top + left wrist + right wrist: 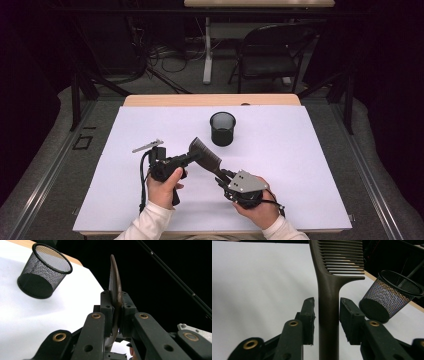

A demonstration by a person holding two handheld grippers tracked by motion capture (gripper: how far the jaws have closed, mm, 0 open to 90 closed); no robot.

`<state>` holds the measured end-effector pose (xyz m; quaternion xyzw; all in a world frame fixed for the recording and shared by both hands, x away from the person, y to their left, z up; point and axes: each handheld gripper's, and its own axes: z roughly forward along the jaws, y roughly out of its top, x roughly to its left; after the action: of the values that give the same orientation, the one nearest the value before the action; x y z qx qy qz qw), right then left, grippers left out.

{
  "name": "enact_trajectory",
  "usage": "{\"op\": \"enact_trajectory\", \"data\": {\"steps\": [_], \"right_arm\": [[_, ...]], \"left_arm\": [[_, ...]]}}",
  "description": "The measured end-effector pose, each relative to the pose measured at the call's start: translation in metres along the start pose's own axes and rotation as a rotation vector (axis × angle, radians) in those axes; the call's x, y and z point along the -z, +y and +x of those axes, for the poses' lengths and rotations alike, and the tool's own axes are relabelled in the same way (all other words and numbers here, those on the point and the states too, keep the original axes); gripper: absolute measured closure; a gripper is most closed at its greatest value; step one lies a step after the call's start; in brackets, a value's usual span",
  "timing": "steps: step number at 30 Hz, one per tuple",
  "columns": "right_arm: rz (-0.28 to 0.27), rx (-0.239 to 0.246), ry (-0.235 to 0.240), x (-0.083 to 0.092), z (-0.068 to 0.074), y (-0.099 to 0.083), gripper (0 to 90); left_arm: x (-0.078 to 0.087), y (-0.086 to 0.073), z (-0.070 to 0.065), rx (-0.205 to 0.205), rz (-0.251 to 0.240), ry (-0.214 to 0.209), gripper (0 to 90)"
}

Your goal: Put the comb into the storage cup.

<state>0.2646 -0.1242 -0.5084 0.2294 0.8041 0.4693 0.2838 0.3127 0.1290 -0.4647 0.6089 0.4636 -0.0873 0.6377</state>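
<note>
- A dark brown comb was held above the white surface, slanting from its toothed end at the upper left down to its handle at the lower right in the high view.
- The left gripper was clamped on the comb; in the left gripper view its two pads pressed on either side of the comb's thin edge, with no gap showing.
- The right gripper stood around the comb's handle without gripping it. In the right gripper view the handle ran straight up between the pads, with a sliver of white surface visible on each side of it.
- The comb's teeth pointed to the right in the right gripper view, at the top of the frame.
- A black mesh cup stood upright on the surface, just beyond the comb's toothed end and apart from it; its opening faced up.
- The same cup appeared at the upper left in the left gripper view and at the right in the right gripper view.
- A person's hands in white sleeves carried both grippers, coming in from the near edge of the surface.
- A grey three-cornered plate sat on top of the right gripper.
- A folding chair stood on the floor behind the surface.
</note>
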Motion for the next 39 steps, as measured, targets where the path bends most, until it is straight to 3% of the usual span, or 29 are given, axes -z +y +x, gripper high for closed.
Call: {"op": "enact_trajectory", "data": {"steps": [14, 27, 39], "right_arm": [[-0.004, -0.014, -0.024, -0.001, -0.003, -0.001, 50.1], [0.003, -0.034, -0.044, -0.001, -0.008, -0.002, 45.6], [0.031, -0.086, -0.053, -0.004, -0.015, -0.006, 42.3]], "left_arm": [[0.003, 0.002, 0.003, -0.012, -0.038, 0.034, 84.2], [0.008, 0.005, 0.009, -0.035, -0.079, 0.080, 84.2], [0.014, 0.011, 0.015, -0.057, -0.118, 0.117, 84.2]]}}
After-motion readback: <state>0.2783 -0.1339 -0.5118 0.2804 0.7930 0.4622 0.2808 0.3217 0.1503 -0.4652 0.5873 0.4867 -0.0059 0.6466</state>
